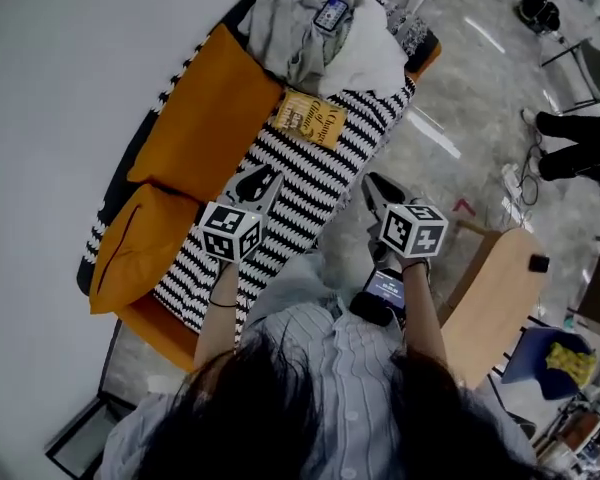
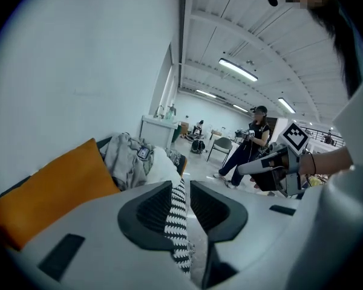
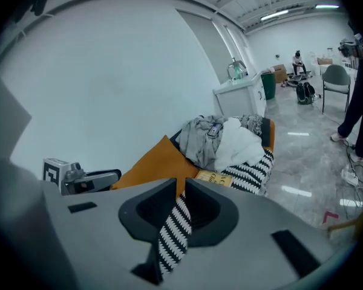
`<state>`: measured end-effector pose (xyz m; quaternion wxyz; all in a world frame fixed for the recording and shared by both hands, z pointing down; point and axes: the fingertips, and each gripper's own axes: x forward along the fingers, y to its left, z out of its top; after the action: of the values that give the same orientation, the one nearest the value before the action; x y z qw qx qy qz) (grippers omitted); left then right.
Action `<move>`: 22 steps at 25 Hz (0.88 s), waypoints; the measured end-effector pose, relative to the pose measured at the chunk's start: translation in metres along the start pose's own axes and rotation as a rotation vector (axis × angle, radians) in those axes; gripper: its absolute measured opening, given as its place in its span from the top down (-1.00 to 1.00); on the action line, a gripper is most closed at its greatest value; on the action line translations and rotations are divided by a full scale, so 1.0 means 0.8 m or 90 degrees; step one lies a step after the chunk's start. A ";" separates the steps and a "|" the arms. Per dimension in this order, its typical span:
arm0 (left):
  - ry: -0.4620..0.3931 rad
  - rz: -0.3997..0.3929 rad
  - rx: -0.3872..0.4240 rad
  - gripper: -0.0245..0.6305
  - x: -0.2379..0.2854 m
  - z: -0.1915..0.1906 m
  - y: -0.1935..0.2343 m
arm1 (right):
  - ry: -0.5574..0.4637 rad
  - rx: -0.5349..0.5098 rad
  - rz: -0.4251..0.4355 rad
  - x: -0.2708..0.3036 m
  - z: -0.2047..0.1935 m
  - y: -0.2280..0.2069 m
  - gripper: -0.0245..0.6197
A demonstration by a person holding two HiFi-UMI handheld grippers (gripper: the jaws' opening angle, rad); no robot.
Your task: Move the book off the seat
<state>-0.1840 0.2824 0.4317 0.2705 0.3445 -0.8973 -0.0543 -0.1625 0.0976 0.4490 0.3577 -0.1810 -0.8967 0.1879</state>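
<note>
A yellow book [image 1: 310, 118] lay flat on the black-and-white striped seat [image 1: 315, 183] of a sofa, toward its far end, just beside a heap of grey and white clothes [image 1: 305, 23] and next to the orange back cushions [image 1: 205, 118]. The person's head and shoulders filled the bottom of the head view. Both grippers were held above the near end of the seat, well apart from the book. The left gripper [image 1: 258, 180] had its jaws a narrow slit apart with nothing between them; only striped cloth showed through the gap. The right gripper [image 1: 380, 190] had its jaws drawn together and empty. In the right gripper view, the gripper's body cut off the book's near edge, and its cover print was too small to read.
</note>
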 end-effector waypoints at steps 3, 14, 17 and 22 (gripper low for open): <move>0.026 -0.003 -0.008 0.64 0.022 -0.014 0.023 | 0.036 0.000 0.001 0.038 -0.002 -0.017 0.80; 0.109 0.017 -0.062 0.56 0.118 -0.064 0.103 | 0.102 -0.031 -0.021 0.181 0.012 -0.122 0.80; 0.142 0.022 -0.064 0.56 0.147 -0.077 0.128 | 0.132 -0.010 -0.020 0.220 0.007 -0.150 0.80; 0.166 0.042 -0.094 0.49 0.208 -0.088 0.168 | 0.190 -0.002 -0.021 0.276 -0.015 -0.196 0.80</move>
<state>-0.3287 0.2828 0.6039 0.4110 0.2980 -0.8590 -0.0660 -0.3337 0.0662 0.6570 0.4896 -0.1927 -0.8367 0.1517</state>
